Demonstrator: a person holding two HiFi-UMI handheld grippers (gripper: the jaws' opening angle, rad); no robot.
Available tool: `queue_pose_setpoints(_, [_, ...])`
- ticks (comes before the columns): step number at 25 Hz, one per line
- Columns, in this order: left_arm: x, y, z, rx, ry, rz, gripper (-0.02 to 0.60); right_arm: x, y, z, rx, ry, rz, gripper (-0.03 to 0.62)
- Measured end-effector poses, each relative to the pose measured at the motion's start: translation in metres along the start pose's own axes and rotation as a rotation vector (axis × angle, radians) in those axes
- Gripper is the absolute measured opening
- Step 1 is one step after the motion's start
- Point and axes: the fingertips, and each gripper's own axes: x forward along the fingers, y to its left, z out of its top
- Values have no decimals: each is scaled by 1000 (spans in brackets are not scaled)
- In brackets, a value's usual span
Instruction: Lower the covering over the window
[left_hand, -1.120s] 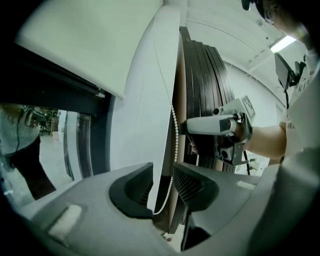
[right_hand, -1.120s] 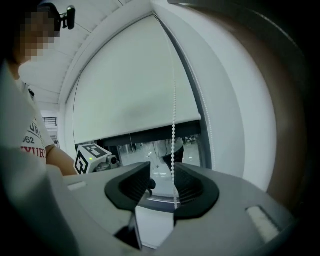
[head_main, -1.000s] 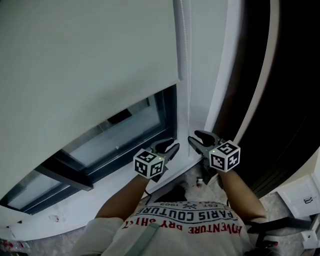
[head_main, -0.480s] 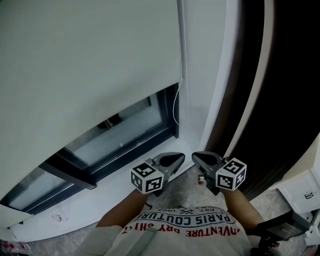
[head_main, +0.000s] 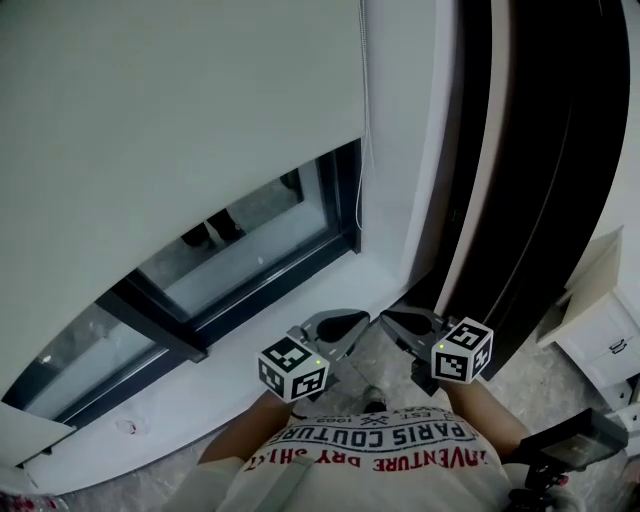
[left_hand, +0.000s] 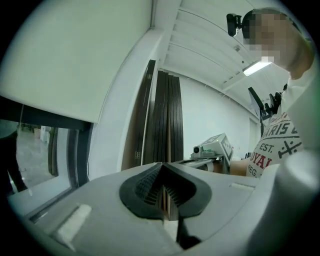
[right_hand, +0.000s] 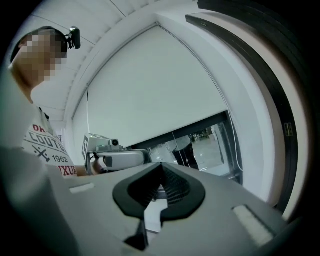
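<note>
The blind (head_main: 180, 130) hangs most of the way down the window (head_main: 245, 245). Its straight lower edge (head_main: 250, 185) stops short of the sill (head_main: 250, 350), so a band of glass and dark frame is still uncovered. A thin cord (head_main: 363, 100) runs down the blind's right side and ends in a loop beside the frame.

The 2 grippers sit low, close to the person's chest and well apart from both blind and cord. The left gripper (head_main: 350, 322) has its fingers (left_hand: 150, 185) pressed together with nothing between them. The right gripper (right_hand: 161, 186) is the same: its ribbed pads meet and hold nothing. The 2 tips point toward each other.

The blind looks like light, limp fabric, stiffened only along the lower edge. Pinching the cloth itself would probably crease it or skew the roll. The cord looks like the better place to take hold: pinch 1 strand of the loop just above its bottom and draw steadily. It is thin and probably slippery, so the pads must close squarely on it. The views do not show which strand lowers the blind. The lower edge is the other option, gripped mid-width so it comes down level.
</note>
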Motion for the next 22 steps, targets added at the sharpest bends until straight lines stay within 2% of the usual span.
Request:
queue_pose_setpoints(4, [-38,-33,-11,0,-3,-5,0,-11,55,-14,9,-17,17,-2])
queue_pose_setpoints(13, [-76,-108,-21,35,-11,-24,0,-58,121,-36,-6,-73,-18,-2])
queue_pose_setpoints(22, [-70,-109,-18,59,-1,-41,0,-67,112,-36,-23,-72,-87,-2])
